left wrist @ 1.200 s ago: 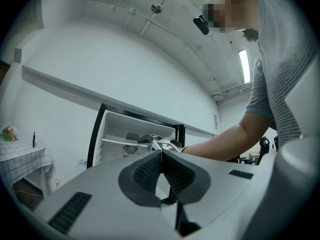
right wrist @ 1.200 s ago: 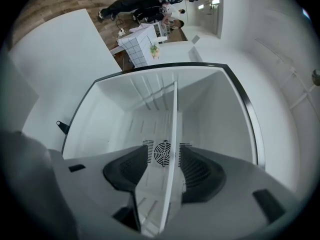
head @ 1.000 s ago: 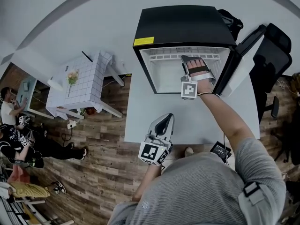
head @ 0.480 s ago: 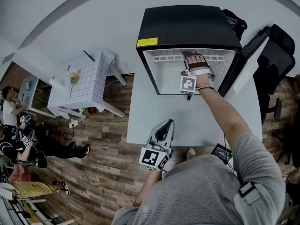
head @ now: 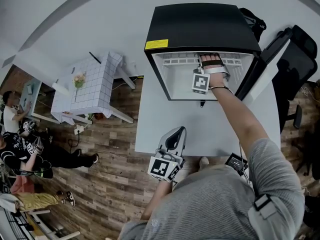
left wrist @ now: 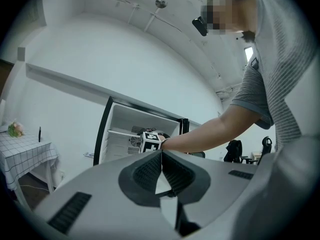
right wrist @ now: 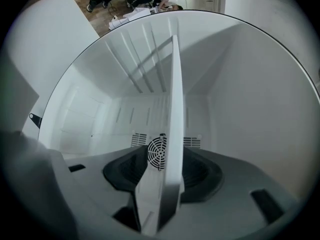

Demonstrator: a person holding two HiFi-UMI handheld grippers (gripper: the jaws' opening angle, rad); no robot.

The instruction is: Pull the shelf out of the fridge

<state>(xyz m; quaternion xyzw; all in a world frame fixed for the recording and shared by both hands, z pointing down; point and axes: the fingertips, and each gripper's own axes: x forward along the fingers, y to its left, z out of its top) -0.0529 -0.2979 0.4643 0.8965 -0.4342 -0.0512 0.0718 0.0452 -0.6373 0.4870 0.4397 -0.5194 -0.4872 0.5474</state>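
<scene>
A small black fridge (head: 200, 26) stands at the far end of a white table (head: 165, 114), its door (head: 260, 69) swung open to the right. My right gripper (head: 210, 59) reaches deep into the white interior. In the right gripper view the white shelf (right wrist: 172, 109) runs edge-on between the jaws, and the right gripper (right wrist: 162, 169) is shut on its front edge. My left gripper (head: 172, 134) hangs over the table's near edge, shut and holding nothing. In the left gripper view its closed jaws (left wrist: 161, 156) point at the fridge (left wrist: 120, 129).
A black office chair (head: 295, 59) stands right of the open door. A small black device (head: 235, 161) lies at the table's near right edge. To the left are a low table with a checked cloth (head: 92, 89) and people (head: 30, 149) on the wooden floor.
My right gripper has moved further into the fridge, up to the shelf. The left gripper has stayed about where it was.
</scene>
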